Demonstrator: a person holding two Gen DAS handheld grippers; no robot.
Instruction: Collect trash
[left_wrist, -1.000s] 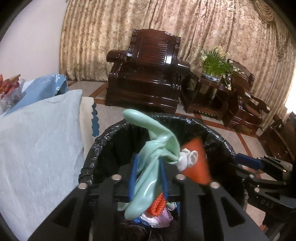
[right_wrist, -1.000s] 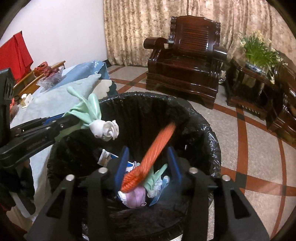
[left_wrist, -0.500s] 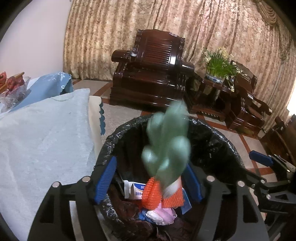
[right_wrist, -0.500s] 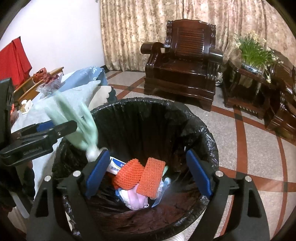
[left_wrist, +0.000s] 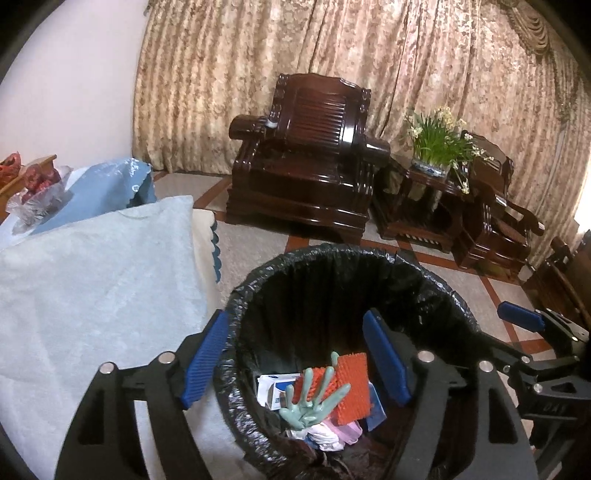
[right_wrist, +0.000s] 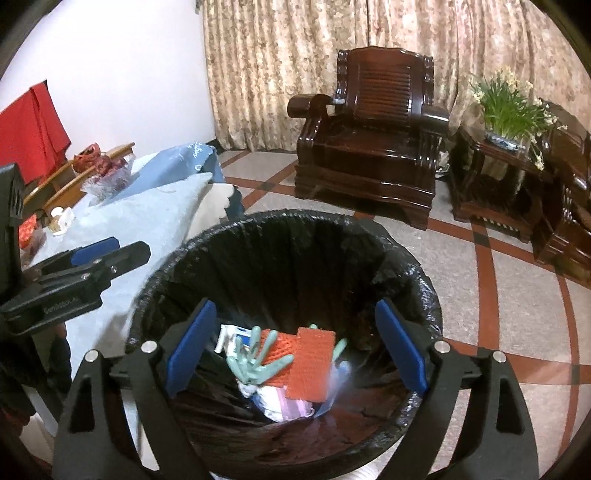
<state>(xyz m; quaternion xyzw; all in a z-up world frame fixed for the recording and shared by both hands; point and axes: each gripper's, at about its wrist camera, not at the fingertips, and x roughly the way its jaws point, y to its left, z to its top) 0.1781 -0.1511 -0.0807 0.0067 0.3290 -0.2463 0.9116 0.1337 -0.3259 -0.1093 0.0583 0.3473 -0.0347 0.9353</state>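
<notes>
A trash bin with a black liner (left_wrist: 332, 258) (right_wrist: 295, 221) stands on the floor beside the table. Inside lie a pale green rubber glove (left_wrist: 314, 397) (right_wrist: 258, 363), orange foam net pieces (left_wrist: 352, 386) (right_wrist: 312, 363), a small white and blue box (left_wrist: 275, 386) (right_wrist: 229, 336) and crumpled white and pink wrappers (right_wrist: 275, 402). My left gripper (left_wrist: 295, 362) is open and empty over the bin's left rim; it also shows in the right wrist view (right_wrist: 110, 251). My right gripper (right_wrist: 295, 347) is open and empty above the bin; its blue-tipped finger shows at the right of the left wrist view (left_wrist: 521, 317).
A table with a light blue cloth (left_wrist: 92, 277) (right_wrist: 147, 221) stands left of the bin, with a bowl of red fruit (right_wrist: 105, 173). A dark wooden armchair (left_wrist: 306, 166) (right_wrist: 373, 147), a side table with a flowering plant (left_wrist: 439, 147) (right_wrist: 509, 114) and curtains stand behind.
My left gripper opened and the green glove fell into the bin onto the orange net pieces. My right gripper let go of an orange net piece before that and has stayed open.
</notes>
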